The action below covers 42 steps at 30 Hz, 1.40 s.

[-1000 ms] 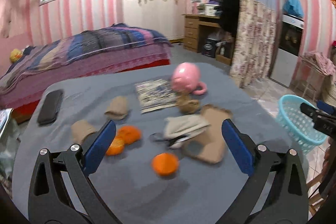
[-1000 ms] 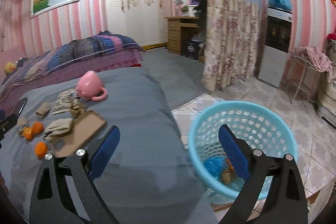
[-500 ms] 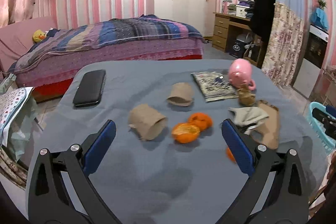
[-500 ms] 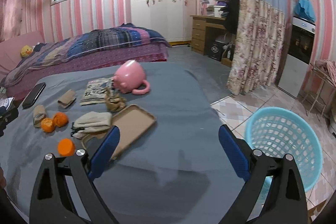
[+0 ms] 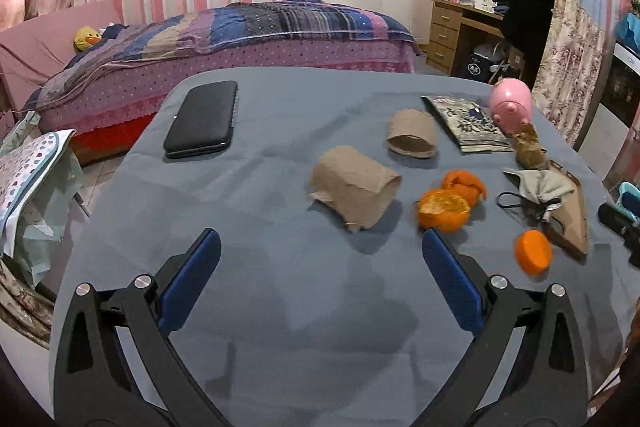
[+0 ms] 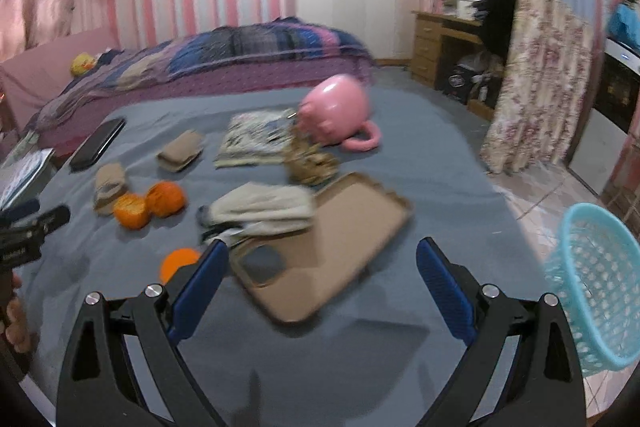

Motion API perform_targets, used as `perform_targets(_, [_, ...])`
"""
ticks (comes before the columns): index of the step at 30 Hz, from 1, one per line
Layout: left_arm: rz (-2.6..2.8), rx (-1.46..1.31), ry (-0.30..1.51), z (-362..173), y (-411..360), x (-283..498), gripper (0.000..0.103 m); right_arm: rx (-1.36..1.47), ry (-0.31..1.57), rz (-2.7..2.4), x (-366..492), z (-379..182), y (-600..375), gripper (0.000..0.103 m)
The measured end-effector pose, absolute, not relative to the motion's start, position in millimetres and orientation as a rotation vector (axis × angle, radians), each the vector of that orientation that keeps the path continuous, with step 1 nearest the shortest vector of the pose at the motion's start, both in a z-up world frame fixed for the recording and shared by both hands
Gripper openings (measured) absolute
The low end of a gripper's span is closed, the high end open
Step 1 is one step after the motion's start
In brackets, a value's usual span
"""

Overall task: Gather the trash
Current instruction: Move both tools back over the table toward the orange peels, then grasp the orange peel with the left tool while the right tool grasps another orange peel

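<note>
- Both my grippers have swung left since a second ago; the basket (image 6: 596, 291) now sits at my right view's edge, off the table (image 5: 280, 307).
- My left gripper (image 5: 320, 267) gapes empty before a cardboard tube (image 5: 354, 191), its long axis running left-right, open end right.
- My right gripper (image 6: 322, 267) is spread empty over the phone case (image 6: 328, 239).

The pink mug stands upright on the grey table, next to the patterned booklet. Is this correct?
Not quite. The pink mug is not upright: it lies tipped over, with its handle resting on the grey table. It is indeed next to the patterned booklet. The right wrist view shows this best.
</note>
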<state>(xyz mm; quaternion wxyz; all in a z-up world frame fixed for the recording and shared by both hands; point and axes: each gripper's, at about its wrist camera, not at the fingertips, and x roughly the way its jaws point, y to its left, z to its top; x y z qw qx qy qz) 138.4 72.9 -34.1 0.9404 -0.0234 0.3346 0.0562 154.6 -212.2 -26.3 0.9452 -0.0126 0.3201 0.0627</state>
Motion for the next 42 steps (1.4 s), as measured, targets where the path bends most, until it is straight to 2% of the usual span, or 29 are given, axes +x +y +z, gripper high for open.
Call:
perform_targets(10, [0.147, -0.083, 0.707, -45.0, 110.6, 119.2, 0.097, -0.093, 0.711, 0.25, 156.8, -51.7, -144.2, 0.092])
perform_targets(14, [0.147, -0.091, 0.705, -44.7, 117.3, 112.8, 0.097, -0.105, 0.742, 0.302, 158.9, -56.1, -132.0, 0.07])
perform_targets(21, [0.136, -0.105, 0.699, -41.7, 117.4, 110.2, 0.097, -0.114, 0.809, 0.34, 167.9, -65.9, -125.1, 0.059])
perform_targets(24, [0.128, -0.096, 0.701, -42.2, 111.6, 112.0, 0.097, -0.083, 0.812, 0.361, 169.4, -65.0, -129.1, 0.04])
perform_targets(40, [0.024, -0.021, 0.711, -42.1, 31.8, 152.3, 0.097, -0.031, 0.711, 0.298, 170.9, -31.2, -180.0, 0.04])
perform_targets(42, [0.017, -0.01, 0.72, -43.7, 22.7, 161.9, 0.093, -0.021, 0.701, 0.27, 171.6, -27.9, -192.8, 0.04])
